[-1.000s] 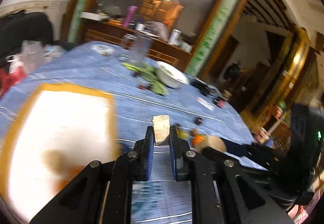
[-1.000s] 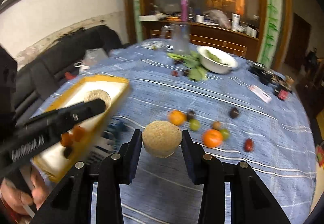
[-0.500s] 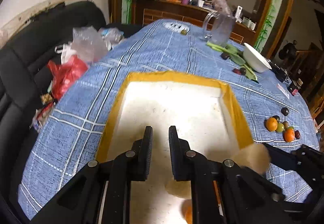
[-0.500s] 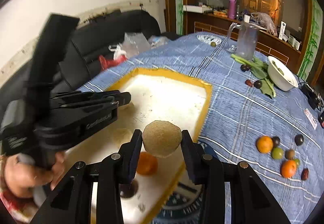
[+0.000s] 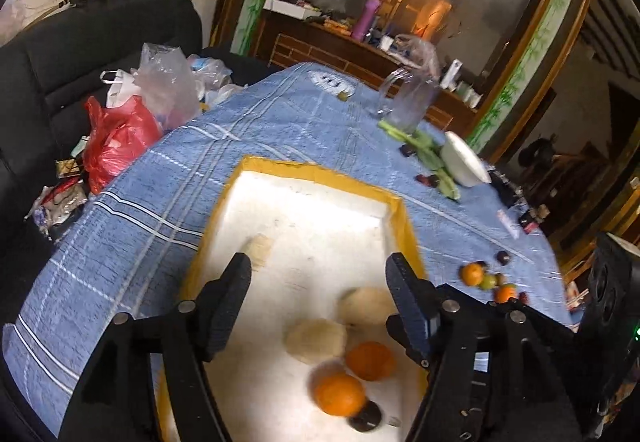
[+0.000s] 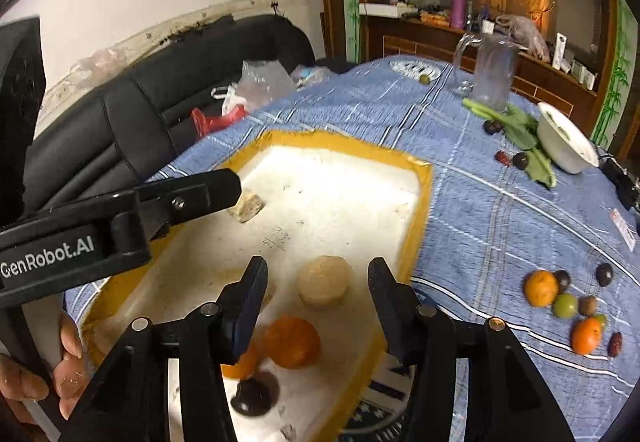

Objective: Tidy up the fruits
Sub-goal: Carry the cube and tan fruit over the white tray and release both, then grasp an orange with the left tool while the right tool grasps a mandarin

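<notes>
Two rough, tan, round fruits [image 6: 325,281] lay in our white foam tray [image 6: 344,210]. Both our left gripper [image 5: 318,284] and right gripper [image 6: 318,292] gaped wide, empty; "GenRobot.AI" marked one arm.

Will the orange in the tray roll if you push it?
Probably. The orange looks round, and the tray floor seems flat and smooth, so a nudge could send it rolling. The tray's raised yellow rim would likely stop it.
</notes>
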A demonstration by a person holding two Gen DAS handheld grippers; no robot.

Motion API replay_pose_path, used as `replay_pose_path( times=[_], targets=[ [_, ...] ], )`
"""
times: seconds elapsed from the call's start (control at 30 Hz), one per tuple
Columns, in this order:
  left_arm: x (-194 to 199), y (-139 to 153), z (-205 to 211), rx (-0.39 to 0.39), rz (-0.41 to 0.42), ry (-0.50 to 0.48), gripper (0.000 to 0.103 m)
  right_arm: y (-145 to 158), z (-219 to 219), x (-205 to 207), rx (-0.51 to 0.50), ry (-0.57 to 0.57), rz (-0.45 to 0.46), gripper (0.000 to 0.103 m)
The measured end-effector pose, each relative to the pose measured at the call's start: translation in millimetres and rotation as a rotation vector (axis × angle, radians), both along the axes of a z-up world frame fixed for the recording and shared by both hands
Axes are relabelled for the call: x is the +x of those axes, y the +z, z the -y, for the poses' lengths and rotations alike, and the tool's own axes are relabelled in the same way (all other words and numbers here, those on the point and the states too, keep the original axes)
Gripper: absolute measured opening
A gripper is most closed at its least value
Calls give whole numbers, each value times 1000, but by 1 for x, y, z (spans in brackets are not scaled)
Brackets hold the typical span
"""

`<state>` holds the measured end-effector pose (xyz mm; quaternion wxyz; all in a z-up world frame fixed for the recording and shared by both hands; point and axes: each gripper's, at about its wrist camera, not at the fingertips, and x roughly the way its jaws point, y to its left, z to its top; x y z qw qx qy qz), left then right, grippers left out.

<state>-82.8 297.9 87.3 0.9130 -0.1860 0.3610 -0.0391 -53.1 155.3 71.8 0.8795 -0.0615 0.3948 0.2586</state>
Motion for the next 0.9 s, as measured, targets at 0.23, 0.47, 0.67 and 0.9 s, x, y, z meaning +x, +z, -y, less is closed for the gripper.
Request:
replay_pose_path(
  times=[0.23,0.47,0.67,0.9],
  targets=[
    [-17,26,47,1,58,-101,73,18,70,-25,43,-83,42,57],
    [-16,30,110,-1,52,-227,75,9,194,-20,25,-324,30,56],
    [9,10,169,-42,-20,-295,75,-13,256,-2,83,-445,-48,56],
    [53,-21,212,-27,-56,-278,73,-30,251,21,52,-445,-73,56]
  ],
)
